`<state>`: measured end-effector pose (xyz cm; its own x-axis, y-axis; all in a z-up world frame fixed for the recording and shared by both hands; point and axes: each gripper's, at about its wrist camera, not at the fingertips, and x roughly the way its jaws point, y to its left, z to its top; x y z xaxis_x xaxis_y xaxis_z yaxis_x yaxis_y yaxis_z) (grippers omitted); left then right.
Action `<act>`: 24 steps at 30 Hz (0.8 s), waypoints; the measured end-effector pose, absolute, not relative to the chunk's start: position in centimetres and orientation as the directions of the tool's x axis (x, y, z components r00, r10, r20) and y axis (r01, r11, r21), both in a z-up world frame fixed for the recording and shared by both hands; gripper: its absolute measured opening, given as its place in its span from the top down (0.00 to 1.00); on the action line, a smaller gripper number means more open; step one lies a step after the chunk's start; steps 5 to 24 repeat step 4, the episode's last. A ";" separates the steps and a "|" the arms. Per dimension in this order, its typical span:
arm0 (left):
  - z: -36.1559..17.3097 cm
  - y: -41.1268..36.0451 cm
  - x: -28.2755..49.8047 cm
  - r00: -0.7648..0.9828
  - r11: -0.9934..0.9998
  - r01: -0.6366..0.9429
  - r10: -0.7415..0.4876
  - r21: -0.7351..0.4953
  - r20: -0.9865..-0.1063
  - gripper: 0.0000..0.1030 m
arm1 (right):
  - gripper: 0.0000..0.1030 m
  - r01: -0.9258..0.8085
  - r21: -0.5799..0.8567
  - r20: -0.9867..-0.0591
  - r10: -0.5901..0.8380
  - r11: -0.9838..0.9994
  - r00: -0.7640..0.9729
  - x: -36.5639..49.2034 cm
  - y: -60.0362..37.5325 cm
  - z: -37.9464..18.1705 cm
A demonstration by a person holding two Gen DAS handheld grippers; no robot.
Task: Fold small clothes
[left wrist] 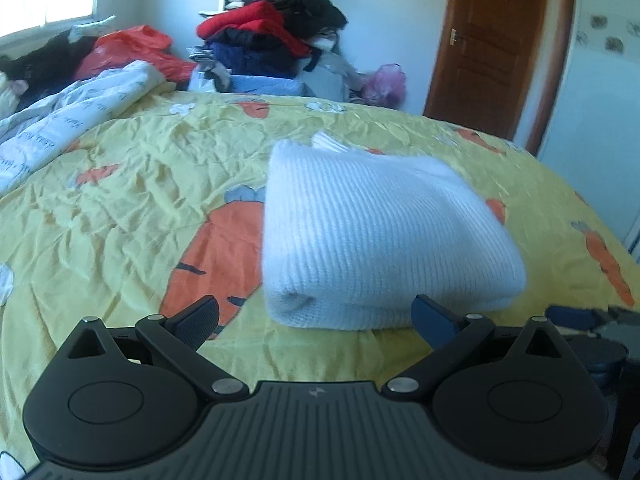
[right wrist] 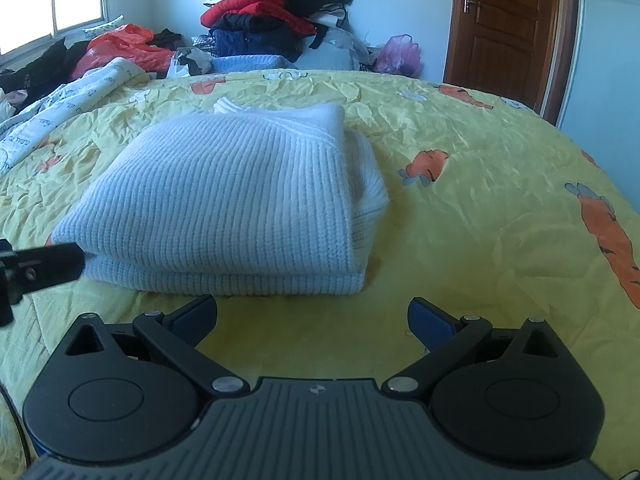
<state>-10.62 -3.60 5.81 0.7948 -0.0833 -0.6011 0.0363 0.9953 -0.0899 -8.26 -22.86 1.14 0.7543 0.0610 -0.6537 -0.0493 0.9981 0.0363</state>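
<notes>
A white ribbed knit garment (left wrist: 380, 232) lies folded in a thick rectangle on the yellow carrot-print bedspread (left wrist: 140, 208). My left gripper (left wrist: 316, 318) is open and empty, just in front of the garment's near edge. In the right wrist view the same garment (right wrist: 232, 200) lies ahead and to the left. My right gripper (right wrist: 312, 316) is open and empty, just short of the garment's near right corner. The left gripper's finger (right wrist: 44, 266) shows at the left edge, touching the garment's near left corner.
A pile of red, black and navy clothes (right wrist: 276, 12) stands behind the bed. A white printed quilt (left wrist: 68, 120) and red bags (right wrist: 120, 46) lie at the back left. A brown door (right wrist: 508, 24) is at the back right. A pink bag (right wrist: 398, 54) sits by it.
</notes>
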 end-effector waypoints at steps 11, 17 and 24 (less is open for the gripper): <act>6.4 -3.0 -10.6 0.798 0.992 0.072 -0.121 -0.106 -0.591 0.00 | 0.00 -0.041 0.051 -0.654 0.064 0.998 0.754 -8.0 -23.2 1.2; 6.4 -3.0 -10.6 0.798 0.992 0.072 -0.121 -0.106 -0.591 0.00 | 0.00 -0.041 0.051 -0.654 0.064 0.998 0.754 -8.0 -23.2 1.2; 6.4 -3.0 -10.6 0.798 0.992 0.072 -0.121 -0.106 -0.591 0.00 | 0.00 -0.041 0.051 -0.654 0.064 0.998 0.754 -8.0 -23.2 1.2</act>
